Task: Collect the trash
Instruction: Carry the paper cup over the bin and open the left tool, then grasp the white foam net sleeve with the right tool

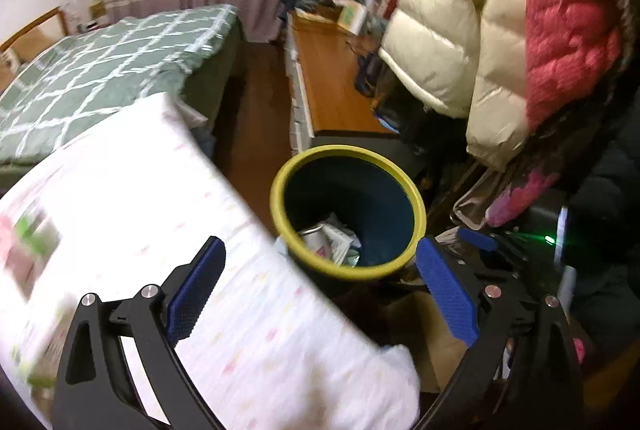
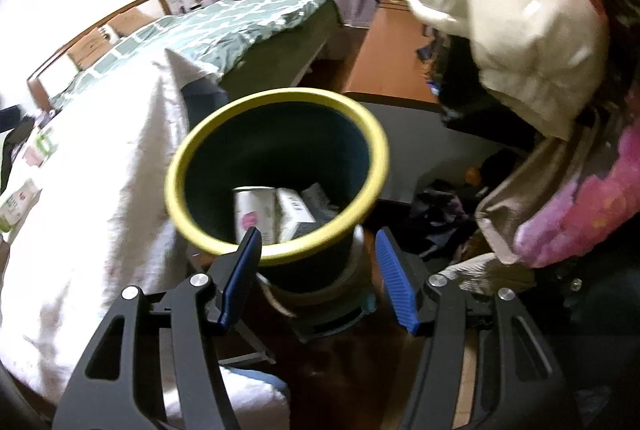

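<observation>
A dark blue bin with a yellow rim (image 1: 280, 186) (image 2: 176, 166) stands on the floor beside a bed. Inside it lie a white carton (image 2: 256, 208), a small box (image 2: 295, 215) and crumpled papers (image 1: 332, 240). My left gripper (image 1: 320, 246) hovers above and just short of the bin, open wide, with nothing between its blue pads. My right gripper (image 2: 319, 234) is open too. The bin's near wall sits between its fingers, the left fingertip (image 2: 250, 242) overlapping the rim and the right finger (image 2: 394, 278) apart from the bin.
A white patterned quilt (image 1: 248, 310) (image 2: 100, 190) lies left of the bin, with green-and-white cartons (image 2: 16, 208) on it. Puffy cream and red jackets (image 1: 460, 38) hang at the right. A wooden desk (image 1: 332, 86) and a green checked bed (image 1: 100, 62) lie beyond. Clutter covers the floor at the right.
</observation>
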The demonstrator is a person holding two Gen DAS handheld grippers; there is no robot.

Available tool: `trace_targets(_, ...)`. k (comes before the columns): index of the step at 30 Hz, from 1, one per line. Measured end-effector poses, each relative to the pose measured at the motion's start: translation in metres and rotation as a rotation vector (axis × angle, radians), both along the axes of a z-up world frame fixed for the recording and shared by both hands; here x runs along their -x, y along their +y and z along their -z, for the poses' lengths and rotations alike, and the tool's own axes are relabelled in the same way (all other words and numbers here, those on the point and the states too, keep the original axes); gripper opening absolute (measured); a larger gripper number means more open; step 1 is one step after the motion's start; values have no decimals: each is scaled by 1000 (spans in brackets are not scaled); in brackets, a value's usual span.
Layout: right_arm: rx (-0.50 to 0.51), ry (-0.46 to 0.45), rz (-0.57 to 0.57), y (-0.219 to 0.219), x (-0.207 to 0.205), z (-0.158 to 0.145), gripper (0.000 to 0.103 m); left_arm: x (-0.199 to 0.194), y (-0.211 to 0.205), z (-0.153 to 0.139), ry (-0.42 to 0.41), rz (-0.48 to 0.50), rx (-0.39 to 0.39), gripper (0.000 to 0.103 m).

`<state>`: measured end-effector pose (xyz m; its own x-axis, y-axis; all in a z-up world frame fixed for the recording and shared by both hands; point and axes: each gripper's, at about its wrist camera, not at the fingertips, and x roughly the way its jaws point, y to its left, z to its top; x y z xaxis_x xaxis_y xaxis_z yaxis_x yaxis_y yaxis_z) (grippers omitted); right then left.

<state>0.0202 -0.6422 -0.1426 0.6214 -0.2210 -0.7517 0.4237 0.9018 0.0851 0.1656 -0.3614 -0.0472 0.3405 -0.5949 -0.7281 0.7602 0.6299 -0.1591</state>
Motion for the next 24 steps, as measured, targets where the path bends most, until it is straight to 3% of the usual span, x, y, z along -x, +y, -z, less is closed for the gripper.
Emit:
trace_targets(6,23,0,-95,48,-17,-9,57,16,124,-33,-62,-199,57,95)
trace_targets(12,55,-2,-226,115,-42,-20,57,35,244,-52,-154,-431,57,95)
trace_targets(19,38,-64,-464,229,-71,-46,57,58,362,-56,-220,-681,53,97)
trace_targets(24,-16,-98,-684,324,-92,-65,56,70,411,-46,-229,-778,46,97)
